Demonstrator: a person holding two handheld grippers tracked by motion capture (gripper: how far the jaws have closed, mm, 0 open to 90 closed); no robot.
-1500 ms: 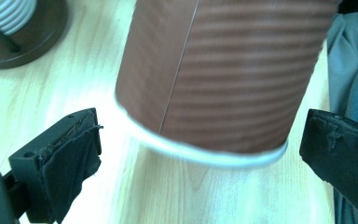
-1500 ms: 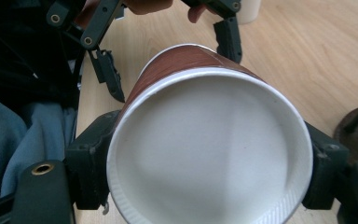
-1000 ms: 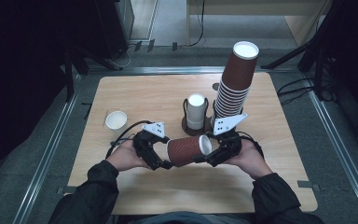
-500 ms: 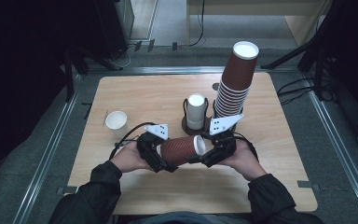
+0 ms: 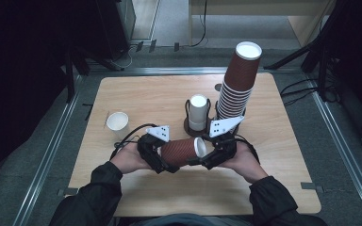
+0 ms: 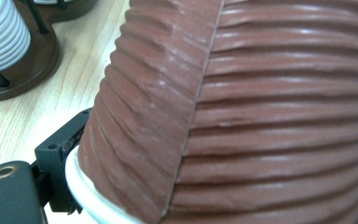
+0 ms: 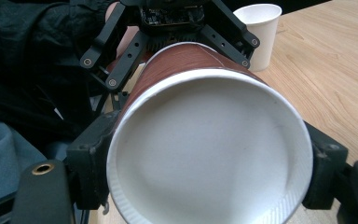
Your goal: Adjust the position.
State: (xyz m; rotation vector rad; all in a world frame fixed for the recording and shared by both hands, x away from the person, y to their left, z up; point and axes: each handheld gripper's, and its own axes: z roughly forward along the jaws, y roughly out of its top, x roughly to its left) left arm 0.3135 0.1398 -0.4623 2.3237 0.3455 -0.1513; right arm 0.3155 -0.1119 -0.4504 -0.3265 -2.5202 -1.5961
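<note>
both tongs (image 5: pixel 162 157) (image 5: pixel 207 157) grip one brown cup (image 5: pixel 181 150); one white cup (image 5: pixel 117 122) stands apart.

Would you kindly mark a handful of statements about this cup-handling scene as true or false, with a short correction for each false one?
1. The brown ribbed cup lies on its side between the two grippers. True.
2. The right gripper is at the cup's open rim end. True; in the right gripper view its jaws stand on either side of the white rim.
3. The tall stack of brown cups stands at the table's left edge. False; it stands right of the middle, beside the wooden holder.
4. The single white cup lies tipped over. False; it stands upright, mouth up, to the left of the left gripper.
5. The wooden holder carries white cups. True.
</note>
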